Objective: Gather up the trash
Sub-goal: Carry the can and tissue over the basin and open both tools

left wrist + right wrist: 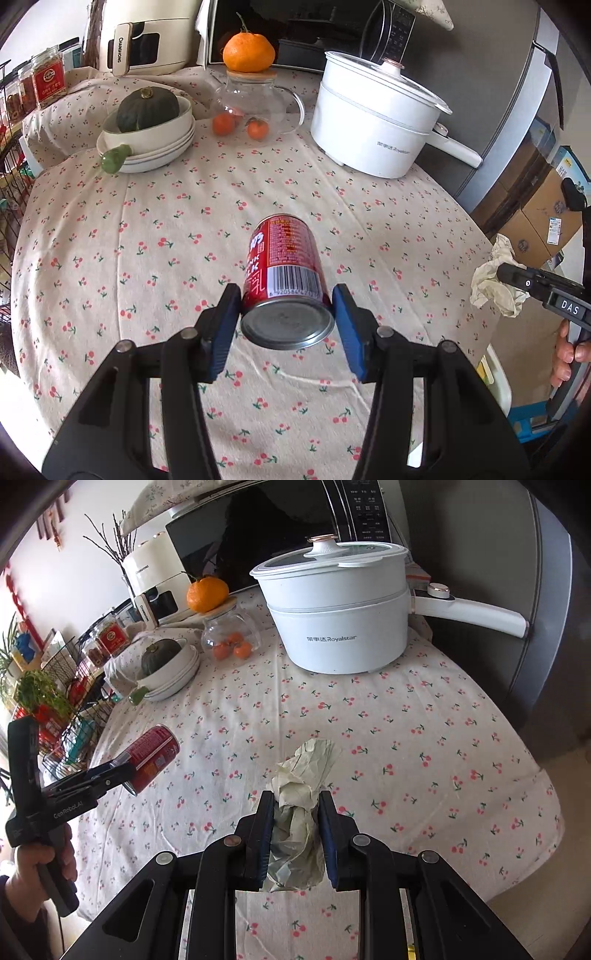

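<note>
A red drink can point(286, 277) hangs above the cherry-print tablecloth point(147, 258), its silver bottom facing the camera. My left gripper point(286, 321) is shut on it, blue pads pressing both sides near the base. The right wrist view shows that same can point(153, 755) at the left in the left gripper point(127, 771), held by a hand point(35, 860). My right gripper point(295, 830) is shut on a crumpled pale paper wad point(299, 794), lifted off the cloth. In the left wrist view the wad point(493, 277) appears at the right edge in the right gripper point(517, 278).
At the back of the table stand a white electric pot point(373, 122), a glass teapot with small oranges point(251, 107), a large orange point(248, 51) on its lid, and stacked bowls holding a green squash point(147, 109). A wire rack point(70, 716) flanks the left edge; cardboard boxes point(535, 229) sit right.
</note>
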`<state>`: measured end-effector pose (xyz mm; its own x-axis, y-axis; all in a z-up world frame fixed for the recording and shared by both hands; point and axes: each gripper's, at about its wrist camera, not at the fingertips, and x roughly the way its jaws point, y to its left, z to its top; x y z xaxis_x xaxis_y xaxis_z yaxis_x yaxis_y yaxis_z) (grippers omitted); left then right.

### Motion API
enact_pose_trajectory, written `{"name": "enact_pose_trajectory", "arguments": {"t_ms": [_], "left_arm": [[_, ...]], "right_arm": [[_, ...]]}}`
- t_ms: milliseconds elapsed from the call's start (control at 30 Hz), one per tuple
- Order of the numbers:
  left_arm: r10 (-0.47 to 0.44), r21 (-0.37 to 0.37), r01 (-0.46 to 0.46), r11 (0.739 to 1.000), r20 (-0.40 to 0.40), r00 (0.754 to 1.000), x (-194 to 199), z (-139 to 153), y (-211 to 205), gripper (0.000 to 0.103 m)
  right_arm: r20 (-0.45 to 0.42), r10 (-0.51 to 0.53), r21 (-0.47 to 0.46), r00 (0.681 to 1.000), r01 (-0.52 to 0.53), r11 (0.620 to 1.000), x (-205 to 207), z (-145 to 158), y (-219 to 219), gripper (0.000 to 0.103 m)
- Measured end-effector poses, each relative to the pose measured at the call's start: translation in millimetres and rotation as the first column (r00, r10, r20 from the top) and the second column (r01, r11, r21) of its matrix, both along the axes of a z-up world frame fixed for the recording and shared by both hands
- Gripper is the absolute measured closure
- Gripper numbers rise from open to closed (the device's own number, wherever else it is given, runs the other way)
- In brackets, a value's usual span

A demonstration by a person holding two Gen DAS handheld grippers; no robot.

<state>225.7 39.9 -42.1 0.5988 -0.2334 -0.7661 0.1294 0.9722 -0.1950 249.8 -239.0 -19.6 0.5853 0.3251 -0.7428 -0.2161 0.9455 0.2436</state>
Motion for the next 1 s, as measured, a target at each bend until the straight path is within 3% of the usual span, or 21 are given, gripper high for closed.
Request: {"name": "enact_pose_trajectory", "arguments": {"t_ms": [267,533,633,767,1000], "left_arm": [[-0.125,0.045,0.125,0.991,-0.002,0.992,-76,13,-43,0.050],[-0.250,0.032,0.252,0.967,-0.054,0.967,-131,17,-82,0.050],[-0.304,0.031,0.307,0.951,-0.082,0.949,-144,14,-100,0.050],[-0.374,0.026,0.380,0.925,-0.121,0.919,-158,8,-128,0.050],[-0.479,0.017,0.493,0.870,-0.206,0.853,-172,-23,-187,0.050]], "right_arm": [[-0.029,-0.038,-0.031,0.999,0.037,0.999,-67,8,-33,0.079],[-0.105,-0.075,-0.035,0.992,0.072,0.997,-128,12,-60,0.079],[-0.099,-0.091,-0.005,0.991,0.091,0.996,-148,4,-77,0.079],[-0.161,-0.135,0.029,0.978,0.141,0.990,-159,-13,-103,0.079],[-0.175,-0.182,0.020,0.968,0.188,0.982,-177,-25,-134,0.078]]}}
